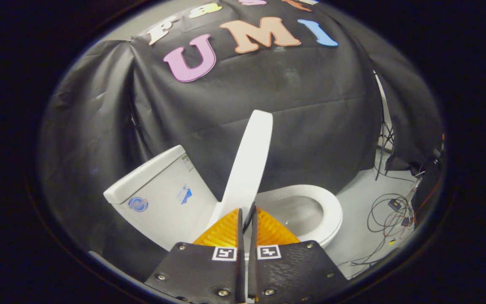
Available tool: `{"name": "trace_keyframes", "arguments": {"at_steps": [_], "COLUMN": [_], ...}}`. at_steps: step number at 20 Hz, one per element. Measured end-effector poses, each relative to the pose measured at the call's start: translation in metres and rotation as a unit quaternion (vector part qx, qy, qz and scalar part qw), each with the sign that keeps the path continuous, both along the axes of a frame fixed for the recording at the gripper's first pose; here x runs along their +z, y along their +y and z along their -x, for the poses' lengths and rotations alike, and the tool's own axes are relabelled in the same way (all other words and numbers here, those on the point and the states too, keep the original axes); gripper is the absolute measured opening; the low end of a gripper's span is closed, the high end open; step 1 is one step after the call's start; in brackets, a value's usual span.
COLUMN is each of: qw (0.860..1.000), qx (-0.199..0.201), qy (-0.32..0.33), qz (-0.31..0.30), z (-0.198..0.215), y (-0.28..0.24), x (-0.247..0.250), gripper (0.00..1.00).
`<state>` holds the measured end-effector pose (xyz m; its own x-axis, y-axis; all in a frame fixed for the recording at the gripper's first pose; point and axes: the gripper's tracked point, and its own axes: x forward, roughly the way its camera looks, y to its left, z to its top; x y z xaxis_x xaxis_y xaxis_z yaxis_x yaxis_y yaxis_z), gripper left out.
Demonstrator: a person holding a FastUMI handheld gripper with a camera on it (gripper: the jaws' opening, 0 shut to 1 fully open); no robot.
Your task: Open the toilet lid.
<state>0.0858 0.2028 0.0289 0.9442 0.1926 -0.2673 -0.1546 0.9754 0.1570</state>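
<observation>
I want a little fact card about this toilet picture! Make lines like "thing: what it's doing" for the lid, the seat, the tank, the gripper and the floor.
lid: raised, standing nearly upright, tilted back toward the tank
seat: down on the bowl, uncovered
tank: behind the lid, stickers on its front
gripper: fingers almost together, just in front of the lid's lower end; whether they pinch it cannot be told
cables: tangled on the floor beyond the seat
floor: pale grey
task state: lid looks open
</observation>
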Motion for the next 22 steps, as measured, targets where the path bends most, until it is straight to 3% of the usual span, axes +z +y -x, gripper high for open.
{"name": "trace_keyframes", "arguments": {"at_steps": [22], "qw": [0.996], "qx": [0.074], "qy": [-0.053], "qz": [-0.016], "z": [0.011], "y": [0.109], "x": [0.028], "gripper": [0.04]}}
